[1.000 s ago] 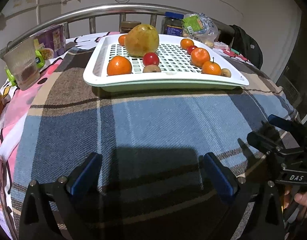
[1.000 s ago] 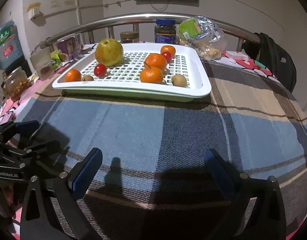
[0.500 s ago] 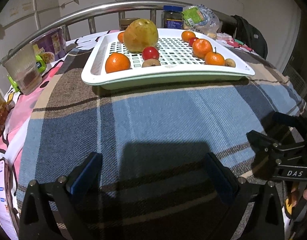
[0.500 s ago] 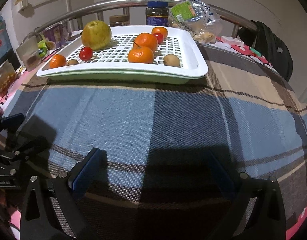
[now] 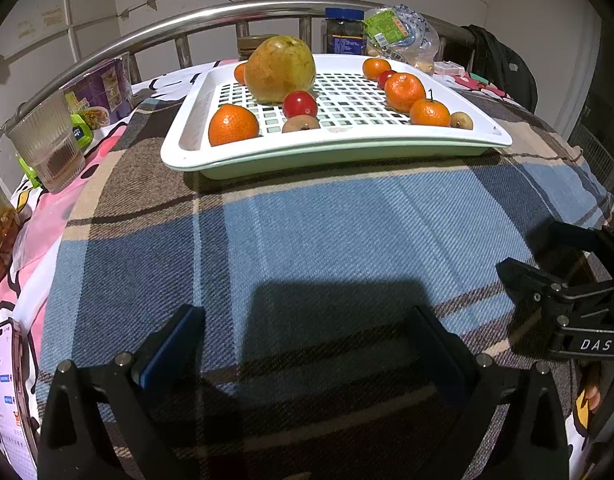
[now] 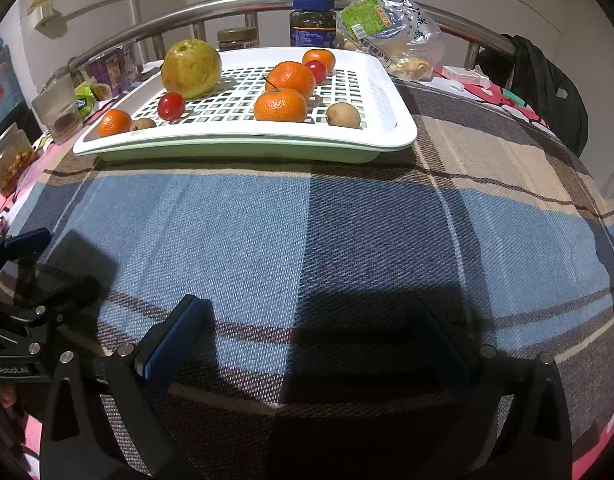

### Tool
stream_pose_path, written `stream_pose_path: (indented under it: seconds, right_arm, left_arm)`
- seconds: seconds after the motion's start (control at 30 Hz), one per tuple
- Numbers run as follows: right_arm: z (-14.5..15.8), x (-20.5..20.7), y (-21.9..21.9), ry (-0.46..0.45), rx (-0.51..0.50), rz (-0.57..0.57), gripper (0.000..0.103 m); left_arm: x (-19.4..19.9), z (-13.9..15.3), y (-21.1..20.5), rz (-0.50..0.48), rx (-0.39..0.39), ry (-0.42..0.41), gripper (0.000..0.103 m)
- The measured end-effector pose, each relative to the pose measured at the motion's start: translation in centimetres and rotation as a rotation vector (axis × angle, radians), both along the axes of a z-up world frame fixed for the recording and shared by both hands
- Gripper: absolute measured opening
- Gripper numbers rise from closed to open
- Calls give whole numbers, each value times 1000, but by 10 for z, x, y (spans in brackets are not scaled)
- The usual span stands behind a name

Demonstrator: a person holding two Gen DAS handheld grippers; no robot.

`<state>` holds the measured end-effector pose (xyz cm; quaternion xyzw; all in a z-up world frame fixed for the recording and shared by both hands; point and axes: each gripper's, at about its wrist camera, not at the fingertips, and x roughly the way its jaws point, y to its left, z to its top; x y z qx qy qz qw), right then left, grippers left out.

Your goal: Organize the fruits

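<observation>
Hovering wide open and empty at the frame's bottom, the left gripper (image 5: 307,344) and right gripper (image 6: 311,340) leave the fruits scattered unsorted across the tray (image 5: 195,148) above, everything apparently remaining.

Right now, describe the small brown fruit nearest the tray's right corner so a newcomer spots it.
Find the white slotted tray on the plaid cloth. At its near right corner lies a small brown fruit, just right of the front mandarin; it is dull tan, unlike the orange and red fruit around it.
</observation>
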<state>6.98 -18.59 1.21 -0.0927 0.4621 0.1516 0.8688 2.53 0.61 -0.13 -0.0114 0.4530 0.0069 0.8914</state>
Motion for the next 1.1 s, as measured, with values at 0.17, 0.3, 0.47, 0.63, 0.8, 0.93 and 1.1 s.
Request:
stream_pose_path:
  seconds: [0.17, 0.3, 0.47, 0.63, 0.8, 0.93, 1.1]
  right_arm:
    - [0, 0, 0, 0, 0, 0, 103]
    - [0, 0, 0, 0, 0, 0, 103]
    - [0, 0, 0, 0, 0, 0, 103]
    - [0, 0, 0, 0, 0, 0, 103]
    - [0, 0, 0, 0, 0, 0, 103]
    - [0, 0, 0, 0, 0, 0, 103]
    - [0, 0, 0, 0, 0, 0, 103]
  left_arm:
    - [1, 0, 0, 2, 0, 1, 103]
    - [4, 0, 1, 11, -1, 1, 103]
    - [6, 0, 0, 17, -1, 2, 103]
    - [6, 0, 0, 17, 0, 2, 103]
    - [6, 0, 0, 18, -1, 2, 103]
    - [6, 0, 0, 18, -1, 2, 103]
    - [6, 0, 0, 18, -1, 2, 103]
